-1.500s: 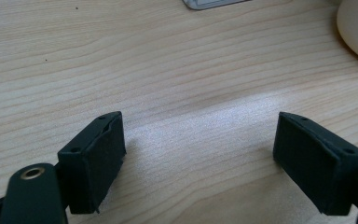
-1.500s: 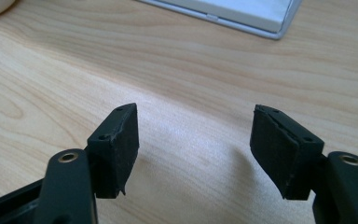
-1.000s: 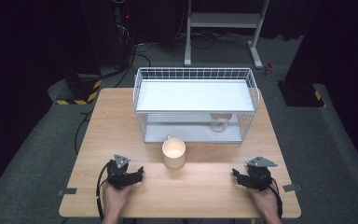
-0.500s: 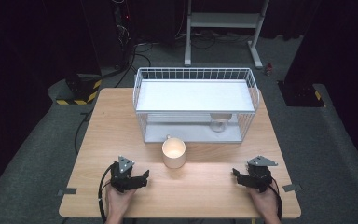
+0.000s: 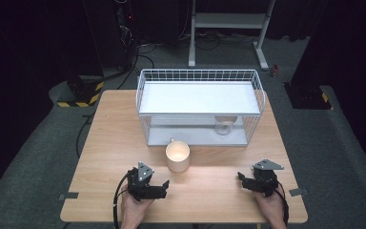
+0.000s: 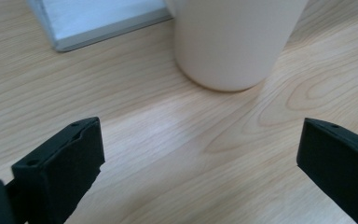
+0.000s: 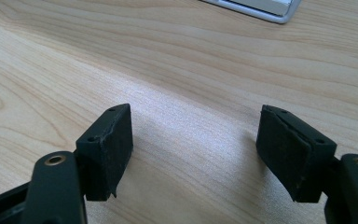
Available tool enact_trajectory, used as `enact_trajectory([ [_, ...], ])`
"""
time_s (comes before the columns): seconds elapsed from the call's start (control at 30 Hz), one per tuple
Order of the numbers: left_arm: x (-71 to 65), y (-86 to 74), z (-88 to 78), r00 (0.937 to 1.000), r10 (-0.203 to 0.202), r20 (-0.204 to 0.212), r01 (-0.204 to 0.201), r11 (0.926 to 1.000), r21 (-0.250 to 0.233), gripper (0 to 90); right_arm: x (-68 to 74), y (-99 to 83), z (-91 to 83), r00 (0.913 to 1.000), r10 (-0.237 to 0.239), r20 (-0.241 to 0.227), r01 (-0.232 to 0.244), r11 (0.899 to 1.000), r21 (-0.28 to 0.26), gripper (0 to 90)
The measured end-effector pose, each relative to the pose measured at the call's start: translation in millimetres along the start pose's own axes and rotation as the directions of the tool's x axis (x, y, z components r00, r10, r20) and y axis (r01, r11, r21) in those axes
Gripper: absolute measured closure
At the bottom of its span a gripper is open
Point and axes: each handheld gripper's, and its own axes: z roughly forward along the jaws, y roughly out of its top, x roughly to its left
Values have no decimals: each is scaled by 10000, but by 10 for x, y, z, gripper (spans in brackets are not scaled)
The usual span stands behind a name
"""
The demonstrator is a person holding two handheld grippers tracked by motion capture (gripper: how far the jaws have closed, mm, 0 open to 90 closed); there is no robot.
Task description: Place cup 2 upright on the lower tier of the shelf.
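The left claw (image 5: pixel 164 183) is hovering low at the near tabletop (image 5: pixel 109 143) edge, its jaws just having been opening wide with nothing between them. The right claw (image 5: pixel 240 176) is sitting half-spread and empty. Just beyond the left claw, the cream mug (image 5: pixel 177 156) is standing upright before the white wire basket (image 5: pixel 198 76).

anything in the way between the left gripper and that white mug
Nothing visible. The left gripper is open, its jaws just widened, and only bare table lies between its fingers and the white mug, which stands free in front of the wire rack.
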Motion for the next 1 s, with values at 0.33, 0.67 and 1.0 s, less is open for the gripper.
enact_trajectory([
  [0.33, -135, 215, 215, 9997, 224, 85, -224, 9997, -6, 1, 1, 0, 0, 10000, 16, -2, -16, 10000, 2, 270],
  [0.67, -185, 352, 315, 9996, 280, 44, -279, 9995, -155, 1, 2, 0, 0, 10000, 15, -4, -15, 10000, 4, 269],
  [1.0, -190, 453, 434, 9992, 316, -265, -324, 9990, -320, 0, 1, 1, -1, 10000, 9, -7, -9, 10000, 5, 269],
])
